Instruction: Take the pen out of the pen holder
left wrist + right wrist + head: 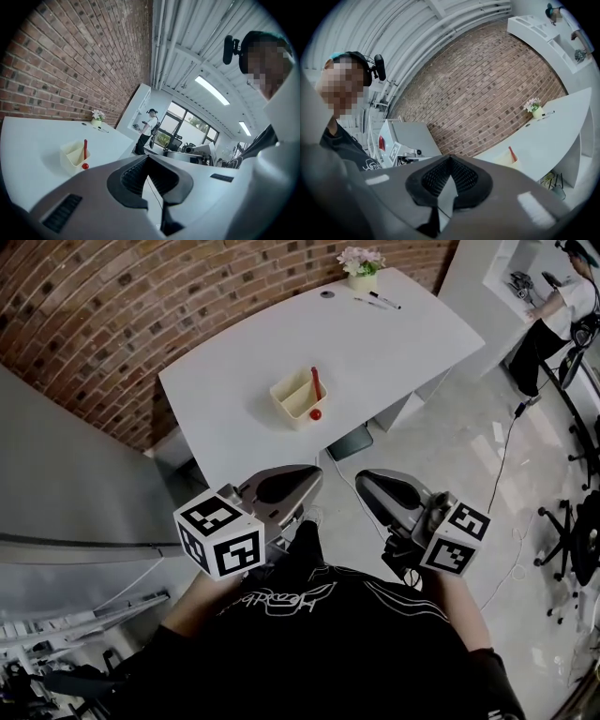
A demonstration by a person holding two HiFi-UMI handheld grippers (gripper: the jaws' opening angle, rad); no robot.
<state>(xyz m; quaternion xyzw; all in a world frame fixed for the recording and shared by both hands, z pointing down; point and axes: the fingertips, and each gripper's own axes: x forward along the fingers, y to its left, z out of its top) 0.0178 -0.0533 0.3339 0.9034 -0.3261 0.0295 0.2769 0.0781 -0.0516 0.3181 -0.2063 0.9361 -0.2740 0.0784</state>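
Head view: shows a cream pen holder [298,399] standing on the white table [225,381], with the red pen [317,382] leaning inside it, toward its right side; shows also a small red ball [316,413] at the near corner of the holder, cannot tell whether joined to the pen; far behind the holder, at the other end of the table, a flower pot [361,263] and a dark pen [382,301] lying flat; well in front of the holder and off the table, the left gripper [317,472] and the right gripper [362,480] side by side, both pointing toward the holder, both well apart from it and touching nothing.

Left gripper view: looks along the left gripper [148,158], jaws clenched tip against tip, nothing between them; places the pen holder [74,157] left of the tips and beyond them, the red pen [85,149] upright in it; behind the holder the flower pot [97,117]; far to the right of the holder, a person [149,129] standing near the windows.

Right gripper view: looks along the right gripper [450,158], jaws pressed together and empty; places the pen holder [508,161] to the right of the tips and beyond them, the red pen [512,153] slanting out of it; behind the holder, the flower pot [536,110] before the brick wall [487,84].
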